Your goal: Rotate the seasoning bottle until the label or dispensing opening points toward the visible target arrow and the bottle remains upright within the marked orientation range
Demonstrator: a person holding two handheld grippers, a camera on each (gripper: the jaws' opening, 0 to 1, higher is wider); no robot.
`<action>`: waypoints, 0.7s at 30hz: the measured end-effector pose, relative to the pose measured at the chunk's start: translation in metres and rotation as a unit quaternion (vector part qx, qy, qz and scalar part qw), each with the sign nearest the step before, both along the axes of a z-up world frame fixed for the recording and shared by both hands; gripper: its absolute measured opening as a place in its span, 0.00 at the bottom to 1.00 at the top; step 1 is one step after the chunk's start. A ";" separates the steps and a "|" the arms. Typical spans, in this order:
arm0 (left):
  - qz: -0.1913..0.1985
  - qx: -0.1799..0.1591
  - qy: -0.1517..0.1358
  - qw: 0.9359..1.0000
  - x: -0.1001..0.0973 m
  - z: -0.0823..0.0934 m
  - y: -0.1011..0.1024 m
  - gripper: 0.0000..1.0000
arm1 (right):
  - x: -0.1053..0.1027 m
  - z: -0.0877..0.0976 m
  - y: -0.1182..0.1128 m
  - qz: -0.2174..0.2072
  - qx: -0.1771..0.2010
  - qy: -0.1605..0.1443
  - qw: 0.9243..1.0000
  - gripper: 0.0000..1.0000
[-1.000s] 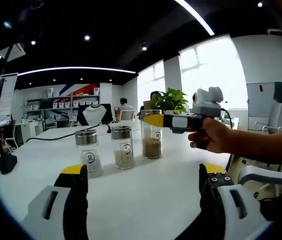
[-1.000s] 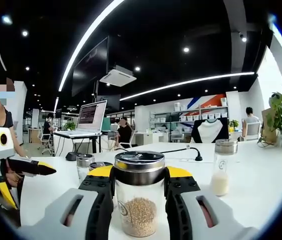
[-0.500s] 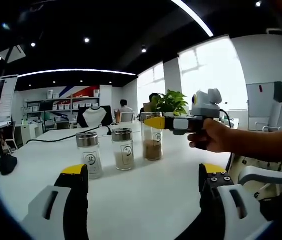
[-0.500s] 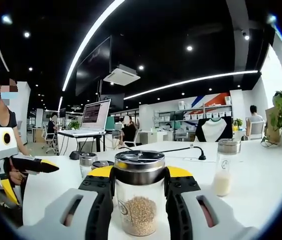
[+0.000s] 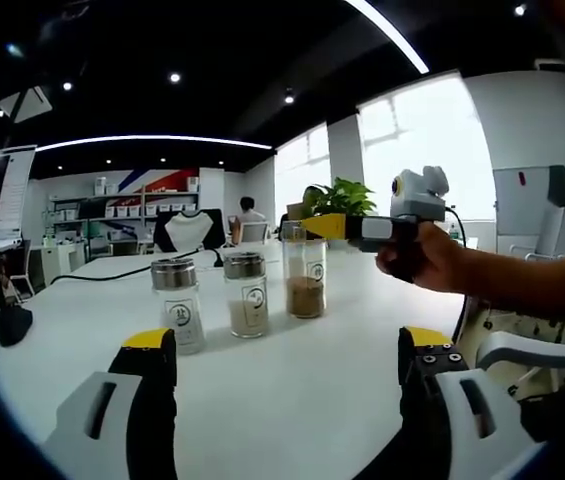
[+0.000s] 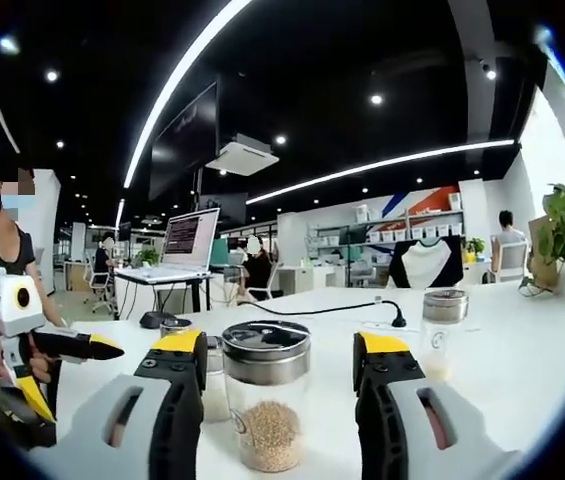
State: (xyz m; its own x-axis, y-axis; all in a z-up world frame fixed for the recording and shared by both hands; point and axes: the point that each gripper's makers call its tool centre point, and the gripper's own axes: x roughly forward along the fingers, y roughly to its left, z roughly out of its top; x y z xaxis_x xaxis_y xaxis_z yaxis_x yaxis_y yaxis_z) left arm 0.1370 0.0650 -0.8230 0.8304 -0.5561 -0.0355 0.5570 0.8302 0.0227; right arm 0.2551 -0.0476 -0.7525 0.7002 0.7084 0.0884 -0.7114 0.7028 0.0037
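Note:
Three glass seasoning bottles with steel lids stand upright in a row on the white table (image 5: 292, 400). The one holding brown grains (image 5: 305, 282) (image 6: 265, 405) is at the right of the row. My right gripper (image 6: 280, 350) (image 5: 320, 226) is open, one jaw on each side of this bottle's lid, with gaps showing. A hand holds it. The middle bottle (image 5: 245, 296) (image 6: 212, 392) and the left bottle (image 5: 177, 306) hold pale powder. My left gripper (image 5: 287, 350) (image 6: 74, 345) is open over bare table, short of the row.
A further bottle (image 6: 443, 332) stands to the right in the right gripper view. A black cable and power strip (image 6: 362, 306) cross the table behind. A potted plant (image 5: 340, 202) stands at the far edge, and a chair (image 5: 532, 352) at the right.
My right gripper has opened and let go of the brown-grain bottle, which stays upright. In the left gripper view it has risen and drawn back to the right. My left gripper is unchanged.

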 end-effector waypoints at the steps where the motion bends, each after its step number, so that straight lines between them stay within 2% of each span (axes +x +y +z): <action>1: -0.001 0.000 0.001 1.000 0.000 0.000 -0.001 0.97 | 0.000 0.004 -0.004 -0.007 0.005 -0.006 1.000 0.60; 6: -0.006 0.004 0.001 1.000 -0.001 -0.001 -0.004 0.99 | 0.006 0.019 -0.017 -0.032 0.017 -0.018 0.999 0.62; 9: -0.005 0.004 -0.001 1.000 -0.001 0.000 -0.004 0.99 | 0.011 0.021 -0.024 -0.051 0.015 -0.020 0.998 0.69; 16: -0.002 0.003 -0.001 1.000 -0.001 0.001 0.001 1.00 | 0.025 0.021 -0.036 -0.086 0.012 -0.015 0.996 0.79; 18: 0.000 0.001 -0.001 1.000 0.000 0.002 0.004 1.00 | 0.034 0.019 -0.044 -0.107 0.007 0.002 0.994 0.81; 21: 0.001 -0.003 -0.001 1.000 0.000 0.003 0.006 1.00 | 0.043 0.023 -0.049 -0.122 0.012 0.001 0.992 0.87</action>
State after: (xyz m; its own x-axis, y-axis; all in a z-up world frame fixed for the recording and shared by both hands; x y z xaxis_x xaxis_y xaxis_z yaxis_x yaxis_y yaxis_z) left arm 0.1370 0.0708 -0.8196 0.8320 -0.5539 -0.0305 0.5545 0.8320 0.0190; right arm 0.2976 -0.0970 -0.7299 0.8511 0.5151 0.1013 -0.5197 0.8540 0.0238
